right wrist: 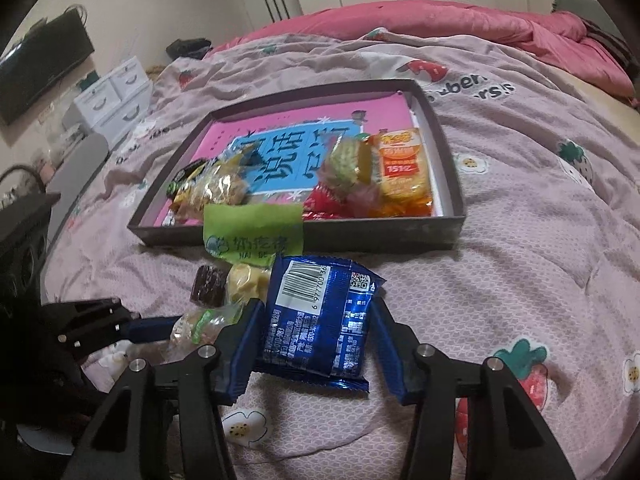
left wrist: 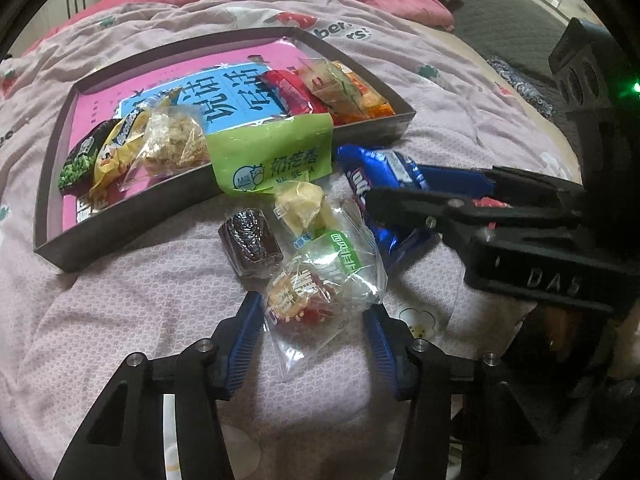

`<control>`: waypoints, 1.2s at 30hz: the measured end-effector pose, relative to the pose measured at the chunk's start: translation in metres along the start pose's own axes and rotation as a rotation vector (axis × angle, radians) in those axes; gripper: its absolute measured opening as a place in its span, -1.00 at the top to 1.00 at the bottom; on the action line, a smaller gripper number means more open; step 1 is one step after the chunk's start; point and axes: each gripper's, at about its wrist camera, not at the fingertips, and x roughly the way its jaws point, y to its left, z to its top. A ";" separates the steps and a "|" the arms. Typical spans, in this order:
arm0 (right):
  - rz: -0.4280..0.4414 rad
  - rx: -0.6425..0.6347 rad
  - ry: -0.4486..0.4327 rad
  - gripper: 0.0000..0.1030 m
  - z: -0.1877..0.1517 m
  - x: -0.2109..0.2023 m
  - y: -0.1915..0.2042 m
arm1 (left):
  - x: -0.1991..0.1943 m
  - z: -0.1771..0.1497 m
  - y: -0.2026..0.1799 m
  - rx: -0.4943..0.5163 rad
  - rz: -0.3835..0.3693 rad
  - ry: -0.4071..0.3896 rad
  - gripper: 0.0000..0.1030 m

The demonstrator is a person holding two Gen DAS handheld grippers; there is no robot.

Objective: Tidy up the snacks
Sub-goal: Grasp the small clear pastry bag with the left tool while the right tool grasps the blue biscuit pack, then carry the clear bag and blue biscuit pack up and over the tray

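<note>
A dark shallow tray (left wrist: 372,126) (right wrist: 380,232) with a pink book inside lies on the bed and holds several snacks. A green pouch (left wrist: 276,156) (right wrist: 252,232) hangs over its near wall. My left gripper (left wrist: 316,312) is open around a clear-wrapped snack (left wrist: 316,296) on the quilt. My right gripper (right wrist: 316,316) is open around a blue packet (right wrist: 320,320) (left wrist: 384,176), its fingers on either side. A brown cake (left wrist: 250,240) (right wrist: 208,284) and a yellow candy (left wrist: 300,204) (right wrist: 248,280) lie between the packets and the tray.
A pink quilt with strawberry prints (right wrist: 520,240) covers the bed. A pink duvet (right wrist: 460,24) is bunched at the far side. White drawers (right wrist: 112,96) and a dark screen (right wrist: 44,68) stand left of the bed.
</note>
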 end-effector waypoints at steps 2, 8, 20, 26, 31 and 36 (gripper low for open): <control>0.004 0.011 -0.011 -0.02 0.001 -0.003 -0.003 | -0.001 0.000 0.000 0.003 -0.002 -0.004 -0.02; 0.007 0.001 -0.075 -0.02 0.006 -0.015 -0.001 | -0.015 0.001 0.000 -0.001 -0.016 -0.034 -0.02; 0.036 -0.038 -0.148 -0.02 0.009 -0.030 0.008 | -0.051 0.010 0.008 -0.035 -0.008 -0.126 -0.02; 0.052 -0.043 -0.181 -0.02 0.010 -0.037 0.011 | -0.072 0.017 0.017 -0.057 0.015 -0.185 -0.02; 0.063 -0.049 -0.200 -0.01 0.012 -0.041 0.012 | -0.081 0.020 0.028 -0.086 0.031 -0.213 -0.02; 0.068 -0.053 -0.201 -0.01 0.013 -0.040 0.013 | -0.086 0.022 0.037 -0.106 0.060 -0.231 -0.02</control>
